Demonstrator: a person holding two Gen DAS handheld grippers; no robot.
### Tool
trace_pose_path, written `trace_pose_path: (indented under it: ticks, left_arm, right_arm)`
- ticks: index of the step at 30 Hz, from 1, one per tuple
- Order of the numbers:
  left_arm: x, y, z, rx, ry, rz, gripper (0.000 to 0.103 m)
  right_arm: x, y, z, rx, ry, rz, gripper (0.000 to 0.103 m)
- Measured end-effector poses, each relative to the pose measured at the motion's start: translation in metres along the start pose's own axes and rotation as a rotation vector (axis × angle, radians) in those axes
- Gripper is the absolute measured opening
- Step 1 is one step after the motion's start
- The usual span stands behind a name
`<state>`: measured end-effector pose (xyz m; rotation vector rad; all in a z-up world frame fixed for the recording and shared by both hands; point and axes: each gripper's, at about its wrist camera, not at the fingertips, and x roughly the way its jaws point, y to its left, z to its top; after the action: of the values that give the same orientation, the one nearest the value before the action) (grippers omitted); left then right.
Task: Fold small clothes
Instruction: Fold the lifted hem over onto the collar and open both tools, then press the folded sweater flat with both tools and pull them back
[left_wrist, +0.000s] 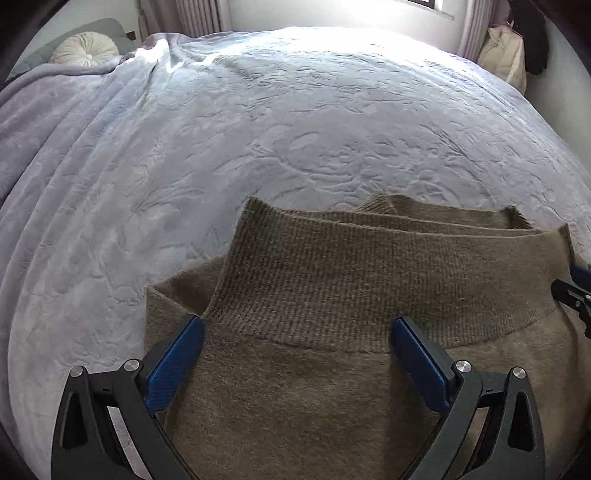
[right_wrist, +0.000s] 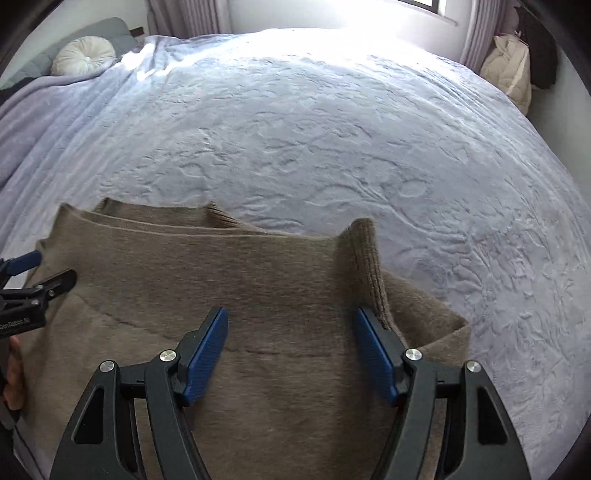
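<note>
Both my left gripper (left_wrist: 297, 328) and right gripper (right_wrist: 291, 319) gape empty above the folded brown knitted sweater (left_wrist: 332, 295); its raised ribbed corner (right_wrist: 365, 251) may flop, spoiling the fold

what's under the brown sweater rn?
The brown sweater lies folded on the lavender embossed blanket, which shows all round it. Its own lower layers peek out at the far edge. Whatever else lies beneath is covered. Both grippers hover open above it.
</note>
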<state>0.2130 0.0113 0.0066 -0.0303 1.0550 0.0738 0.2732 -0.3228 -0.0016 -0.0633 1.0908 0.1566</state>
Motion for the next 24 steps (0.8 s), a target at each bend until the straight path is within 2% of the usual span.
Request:
trace_pose_path:
  ticks: [3,9,11,13,15,19,22,24]
  left_arm:
    - [0.003,0.005,-0.007,-0.020,-0.040,-0.003,0.103]
    - [-0.002,-0.008,-0.006,-0.003,-0.049,0.053,0.103]
    - [-0.016,-0.015,-0.005,0.006,-0.093,0.071,0.103]
    - [-0.028,-0.022,-0.002,0.006,-0.127,0.041,0.103]
    - [-0.033,-0.032,0.002,0.011,-0.140,0.031,0.103]
    - [-0.020,-0.044,0.008,0.037,-0.113,0.121,0.102]
    - [-0.002,-0.035,0.006,0.012,-0.060,0.094,0.102]
    - [0.003,-0.028,0.006,-0.013,-0.052,0.067,0.102]
  right_arm:
    - [0.004,-0.017,-0.006,0.071,-0.025,0.071,0.074]
    - [-0.002,-0.003,-0.006,0.022,-0.037,-0.011,0.075]
    - [-0.018,0.017,-0.004,-0.030,-0.075,-0.050,0.075]
    - [-0.030,0.045,-0.003,-0.103,-0.116,-0.042,0.079]
    - [-0.031,0.070,0.000,-0.152,-0.121,-0.049,0.079]
    - [-0.009,0.097,0.005,-0.150,-0.071,-0.041,0.079]
    - [0.012,0.088,0.006,-0.087,-0.018,-0.022,0.080]
    - [0.013,0.076,0.007,-0.041,-0.024,-0.001,0.080]
